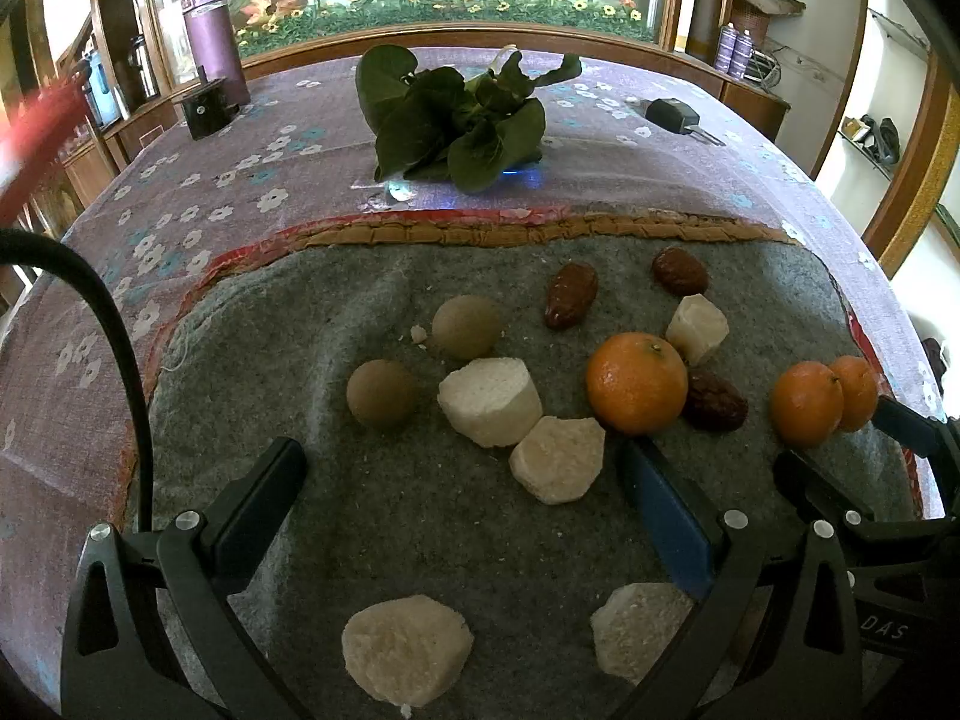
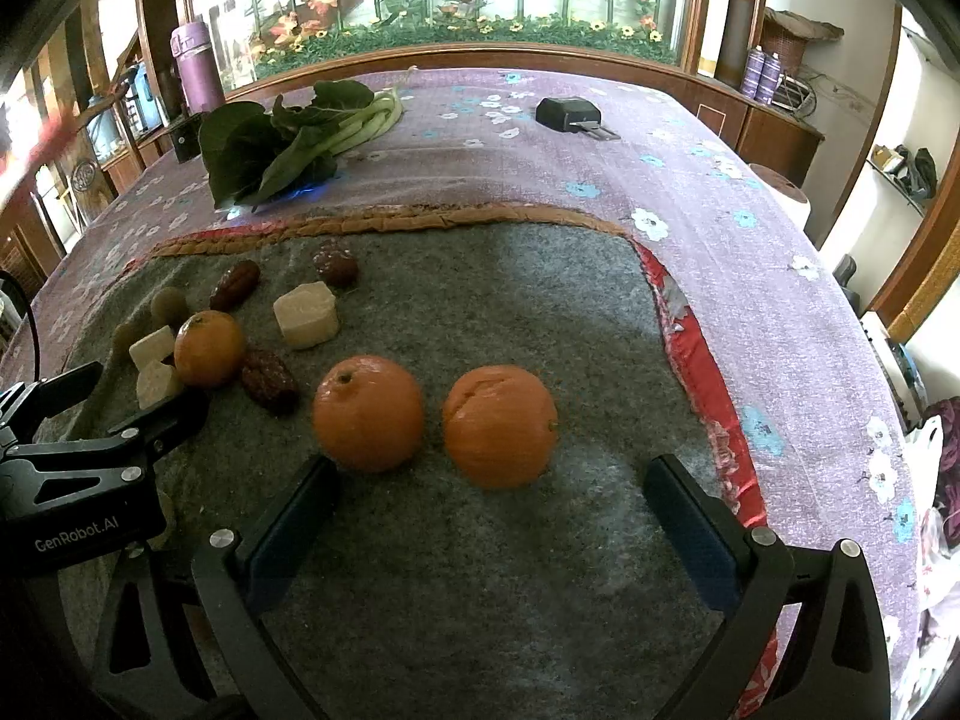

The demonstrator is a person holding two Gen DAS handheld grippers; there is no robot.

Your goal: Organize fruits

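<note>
On the grey felt mat (image 1: 420,540) lie three oranges: one in the middle (image 1: 637,383) and two side by side at the right (image 1: 806,403). Two brown round fruits (image 1: 467,327), three red dates (image 1: 571,295) and several pale chunks (image 1: 489,399) are scattered around them. My left gripper (image 1: 462,480) is open just short of a pale chunk (image 1: 558,459), holding nothing. My right gripper (image 2: 495,498) is open too, and the orange pair (image 2: 367,414) (image 2: 499,426) sits just beyond its fingertips. The left gripper (image 2: 126,399) also shows at the left edge of the right wrist view.
Leafy greens (image 1: 456,120) lie on the purple flowered tablecloth (image 1: 210,192) behind the mat. A purple flask (image 1: 213,30) and a small black box (image 1: 204,108) stand at the back left, and a black key (image 1: 675,115) lies at the back right. The table edge drops off to the right (image 2: 870,420).
</note>
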